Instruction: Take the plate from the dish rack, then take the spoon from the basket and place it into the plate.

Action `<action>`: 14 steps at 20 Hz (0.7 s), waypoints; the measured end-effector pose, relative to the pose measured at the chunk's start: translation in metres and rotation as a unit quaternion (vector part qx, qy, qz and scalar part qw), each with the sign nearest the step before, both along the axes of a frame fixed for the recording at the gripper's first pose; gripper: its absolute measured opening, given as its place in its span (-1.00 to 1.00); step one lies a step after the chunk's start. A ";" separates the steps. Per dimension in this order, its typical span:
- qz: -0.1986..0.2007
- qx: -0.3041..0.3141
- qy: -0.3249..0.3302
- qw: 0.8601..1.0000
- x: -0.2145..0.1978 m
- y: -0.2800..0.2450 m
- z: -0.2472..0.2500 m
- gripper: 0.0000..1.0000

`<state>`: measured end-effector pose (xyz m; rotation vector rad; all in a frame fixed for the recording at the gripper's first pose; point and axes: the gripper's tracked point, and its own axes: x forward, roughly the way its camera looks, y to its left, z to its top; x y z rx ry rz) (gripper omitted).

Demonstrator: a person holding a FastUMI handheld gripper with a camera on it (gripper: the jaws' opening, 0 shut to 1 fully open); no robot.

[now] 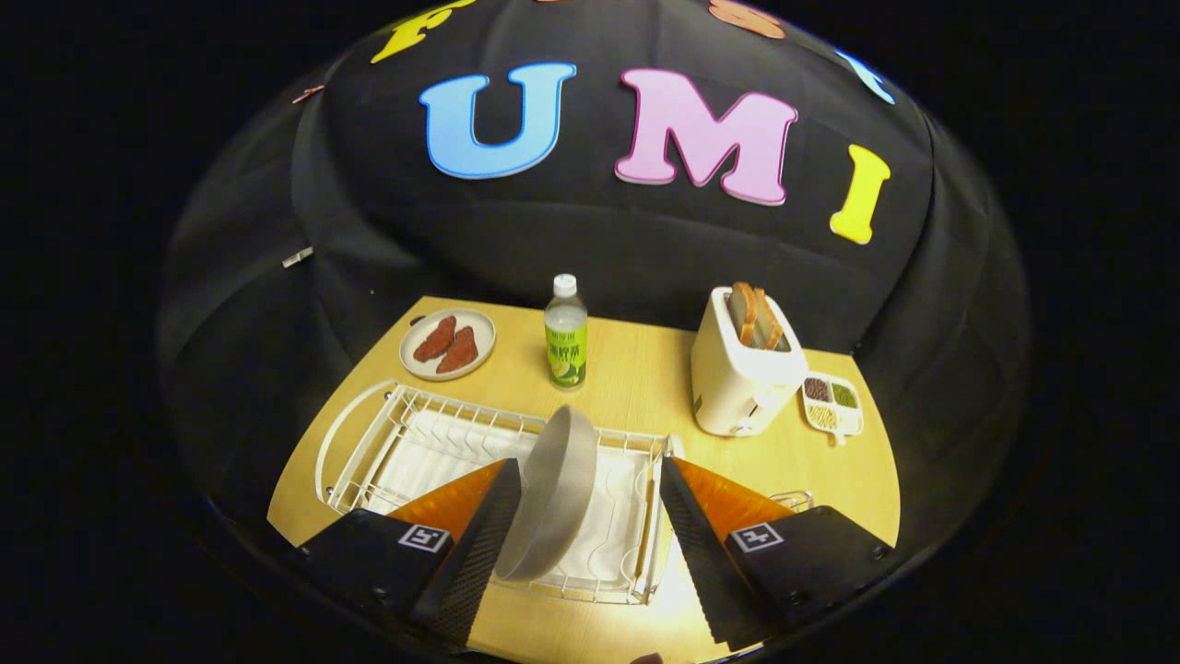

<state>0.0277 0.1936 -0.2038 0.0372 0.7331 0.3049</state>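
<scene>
The plate [553,493] stands on edge in the dish rack [369,443] — between the spread-apart gripper [585,530] fingers.

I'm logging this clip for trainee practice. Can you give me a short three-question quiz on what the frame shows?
1. True or false: the gripper is shut on the plate.
2. What stands in the toaster? A) bread slices B) a spoon C) a bottle
3. Fill in: the plate stands on edge in the ____.

Key
1. False: the fingers are open, the plate between them, close against the left one, with a clear gap to the right one.
2. A: two bread slices stick up from the slots.
3. Dish rack: the plate leans tilted in the wire rack, on the table.
</scene>
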 end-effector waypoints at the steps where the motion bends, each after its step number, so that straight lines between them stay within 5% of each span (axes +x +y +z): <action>1: 0.000 -0.006 0.013 1.000 0.001 0.006 -0.014 0.86; 5: -0.013 -0.027 0.047 0.998 0.016 0.021 -0.047 0.60; 8: -0.030 -0.052 0.073 0.996 0.018 0.024 -0.066 -0.04; 14: -0.059 -0.099 0.066 0.991 0.029 0.026 -0.059 -0.32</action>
